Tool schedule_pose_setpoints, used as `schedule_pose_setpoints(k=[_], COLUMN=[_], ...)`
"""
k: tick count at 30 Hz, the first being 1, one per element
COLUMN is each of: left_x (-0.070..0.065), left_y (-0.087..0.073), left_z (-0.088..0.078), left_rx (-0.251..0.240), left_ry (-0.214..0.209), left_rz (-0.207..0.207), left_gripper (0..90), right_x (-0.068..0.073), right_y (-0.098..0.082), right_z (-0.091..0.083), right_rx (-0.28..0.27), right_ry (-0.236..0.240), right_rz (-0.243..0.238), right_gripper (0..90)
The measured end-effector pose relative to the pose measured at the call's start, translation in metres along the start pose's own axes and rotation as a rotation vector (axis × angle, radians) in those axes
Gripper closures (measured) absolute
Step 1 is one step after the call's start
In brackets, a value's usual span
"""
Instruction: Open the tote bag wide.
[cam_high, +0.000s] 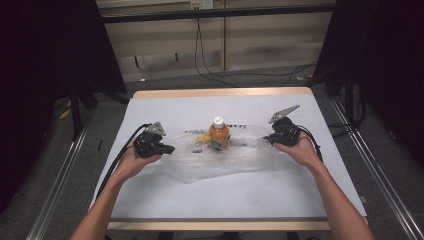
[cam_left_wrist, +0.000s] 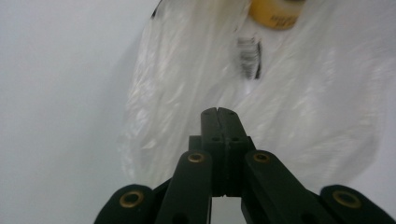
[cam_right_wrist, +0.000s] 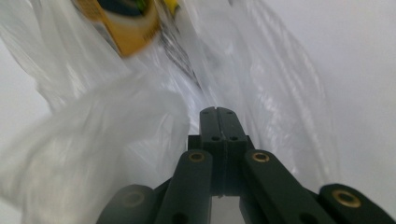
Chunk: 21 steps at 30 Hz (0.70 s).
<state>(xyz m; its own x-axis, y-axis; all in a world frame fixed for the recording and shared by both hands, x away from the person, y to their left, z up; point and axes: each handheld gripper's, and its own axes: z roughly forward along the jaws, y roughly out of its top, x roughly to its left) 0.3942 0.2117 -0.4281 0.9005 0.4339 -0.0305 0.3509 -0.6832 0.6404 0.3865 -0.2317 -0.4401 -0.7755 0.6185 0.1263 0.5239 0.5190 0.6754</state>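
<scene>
Both jaws closed, the left gripper (cam_high: 167, 149) and right gripper (cam_high: 266, 140) are flanking the clear plastic bag (cam_high: 220, 160) lying mid-worktop, its long axis running between them, bottle (cam_high: 219, 132) standing centrally.

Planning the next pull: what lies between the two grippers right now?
In the high view, the clear plastic bag spans from left gripper to right gripper, an orange bottle upright midway.

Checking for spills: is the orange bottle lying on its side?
No, the orange bottle stands upright with its white cap on top, inside the clear plastic bag.
</scene>
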Motion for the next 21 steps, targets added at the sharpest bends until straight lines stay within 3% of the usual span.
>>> schedule_pose_setpoints(k=[1, 6, 7, 10, 11, 12, 13, 14, 17, 20, 21], left_x=[-0.005, -0.012, -0.015, -0.026, -0.026, -0.03, -0.03, -0.035, -0.04, -0.052, -0.057], left_y=[0.004, 0.019, 0.025, 0.051, 0.051, 0.062, 0.062, 0.068, 0.071, 0.068, 0.064], left_z=[-0.008, -0.011, -0.008, 0.015, 0.015, 0.03, 0.03, 0.046, 0.067, 0.078, 0.081], left_rx=[-0.034, -0.055, -0.051, -0.014, -0.014, 0.012, 0.012, 0.045, 0.077, 0.118, 0.124], left_ry=[-0.002, -0.016, -0.01, -0.041, -0.041, -0.07, -0.07, -0.066, -0.071, -0.091, -0.099], left_rz=[0.013, 0.023, 0.025, 0.053, 0.053, 0.068, 0.068, 0.076, 0.065, 0.105, 0.101], left_gripper=[90.0, 90.0, 90.0, 90.0, 90.0, 90.0, 90.0, 90.0, 90.0, 90.0, 90.0], right_x=[0.001, 0.007, 0.011, 0.017, 0.019, 0.021, 0.022, 0.023, 0.027, 0.025, 0.025], right_y=[0.003, 0.022, 0.036, 0.056, 0.063, 0.068, 0.074, 0.078, 0.088, 0.092, 0.092], right_z=[-0.001, -0.002, 0.001, 0.014, 0.019, 0.025, 0.031, 0.038, 0.059, 0.082, 0.089], right_rx=[-0.015, -0.019, -0.015, 0.03, 0.049, 0.064, 0.086, 0.103, 0.159, 0.225, 0.237], right_ry=[0.006, 0.007, 0.019, 0.033, 0.034, 0.04, 0.048, 0.056, 0.07, 0.071, 0.081], right_rz=[-0.001, -0.03, -0.048, -0.082, -0.087, -0.096, -0.104, -0.106, -0.114, -0.108, -0.098], right_gripper=[90.0, 90.0, 90.0, 90.0, 90.0, 90.0, 90.0, 90.0, 90.0, 90.0, 90.0])
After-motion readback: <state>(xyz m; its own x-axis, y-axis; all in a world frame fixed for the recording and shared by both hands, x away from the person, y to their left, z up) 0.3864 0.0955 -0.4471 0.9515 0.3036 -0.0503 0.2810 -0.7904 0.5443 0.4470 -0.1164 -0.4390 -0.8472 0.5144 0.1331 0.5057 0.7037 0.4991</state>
